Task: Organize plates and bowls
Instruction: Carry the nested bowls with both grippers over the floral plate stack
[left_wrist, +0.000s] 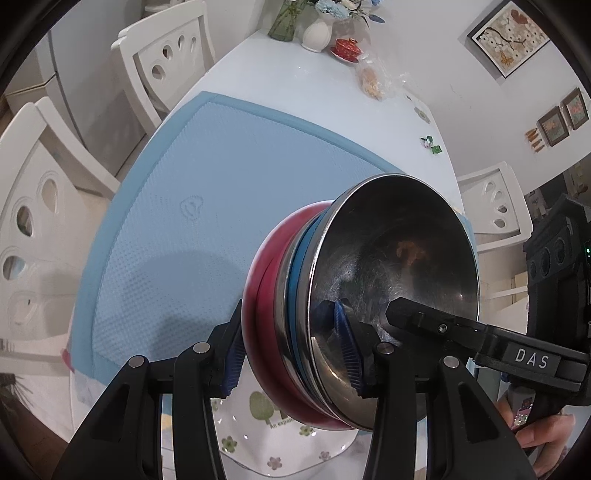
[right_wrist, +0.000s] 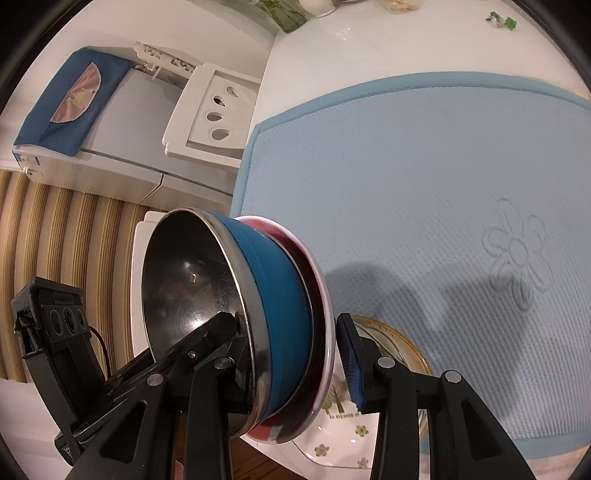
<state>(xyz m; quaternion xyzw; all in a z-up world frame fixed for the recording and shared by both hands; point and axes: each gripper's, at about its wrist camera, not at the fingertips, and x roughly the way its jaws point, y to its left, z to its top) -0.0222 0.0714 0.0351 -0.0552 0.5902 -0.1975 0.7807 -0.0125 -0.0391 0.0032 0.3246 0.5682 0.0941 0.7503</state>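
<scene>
White table (left_wrist: 325, 92) carries blue mat (left_wrist: 207, 184), floral plate (left_wrist: 280, 454) at near edge, vases, red lidded cup (left_wrist: 346, 47), maybe snack bag (left_wrist: 371, 82).

We count two nested bowls, one red bowl (left_wrist: 266, 295) and one blue bowl (right_wrist: 273, 314), one flowered plate (left_wrist: 280, 450), one gold-rimmed plate (right_wrist: 399, 339), one blue mat (left_wrist: 221, 177), three white chairs (left_wrist: 166, 55), two vases (left_wrist: 316, 33) and three wall pictures (left_wrist: 511, 37).

Home dining room: table (left_wrist: 280, 92), chairs (left_wrist: 166, 55), fridge (right_wrist: 122, 129).
</scene>
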